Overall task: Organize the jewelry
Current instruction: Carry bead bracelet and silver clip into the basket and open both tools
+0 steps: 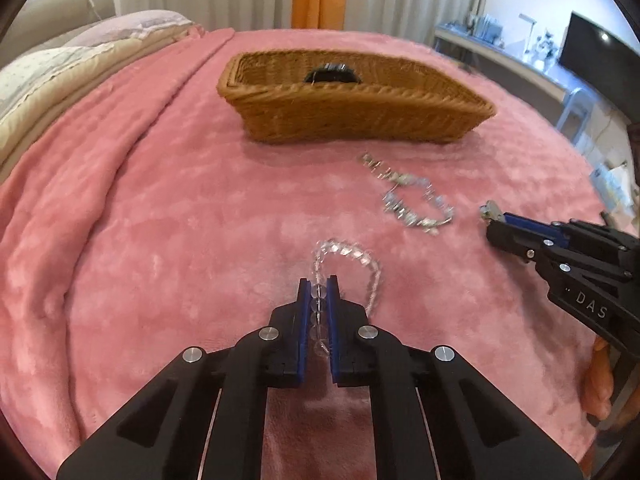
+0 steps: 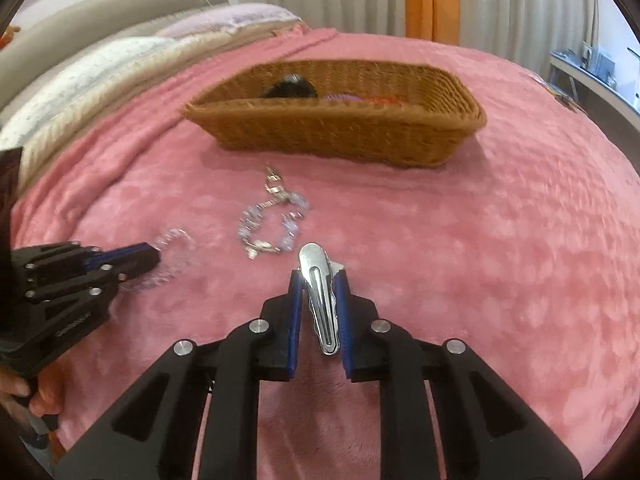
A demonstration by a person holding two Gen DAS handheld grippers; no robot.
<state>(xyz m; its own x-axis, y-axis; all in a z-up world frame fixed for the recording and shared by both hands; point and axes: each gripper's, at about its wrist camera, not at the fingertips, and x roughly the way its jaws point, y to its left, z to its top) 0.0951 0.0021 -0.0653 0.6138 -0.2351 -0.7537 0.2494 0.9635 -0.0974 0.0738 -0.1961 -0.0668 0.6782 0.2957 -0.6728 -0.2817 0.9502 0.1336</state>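
Some things already sit in the basket (one dark, the others hard to make out). The left gripper is squeezed on a clear bead bracelet that lies on the pink blanket. The right gripper pinches a silver hair clip; its long side points toward the basket. A sparkly bracelet waits between them

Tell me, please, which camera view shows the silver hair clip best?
The right wrist view: the silver hair clip sits large and central between the right tongs, its slotted face plain. The left wrist view shows only its small tip poking past the right tongs, seen side-on at the frame's right.
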